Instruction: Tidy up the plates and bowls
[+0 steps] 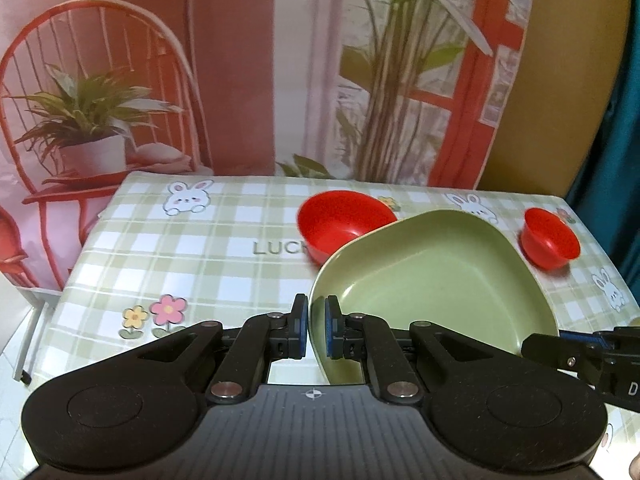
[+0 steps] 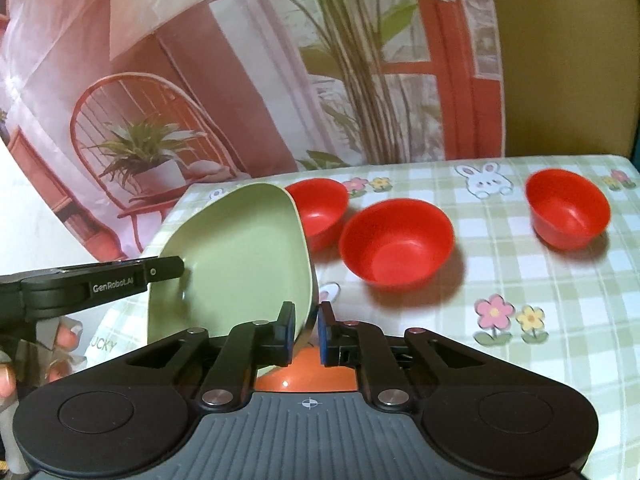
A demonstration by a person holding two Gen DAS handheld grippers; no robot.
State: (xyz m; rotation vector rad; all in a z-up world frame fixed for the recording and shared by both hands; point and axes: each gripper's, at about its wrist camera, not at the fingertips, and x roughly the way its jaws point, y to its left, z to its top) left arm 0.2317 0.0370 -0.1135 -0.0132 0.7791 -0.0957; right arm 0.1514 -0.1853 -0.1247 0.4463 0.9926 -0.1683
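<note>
Gripping the green plate [image 1: 436,280] by its near rim, the left hand-held gripper [image 1: 316,328] had its blue pads closed on the edge at lower centre of its frame. The right hand-held gripper [image 2: 305,332] pinched the same plate's rim too, holding it tilted above the checked bench [image 2: 540,272]. Three red bowls [image 2: 396,240] stood on the bench at centre and right of the right wrist view, one partly hidden behind the plate.

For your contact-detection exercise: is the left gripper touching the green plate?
Touching: the left wrist view shows the left gripper shut on the green plate rim.
</note>
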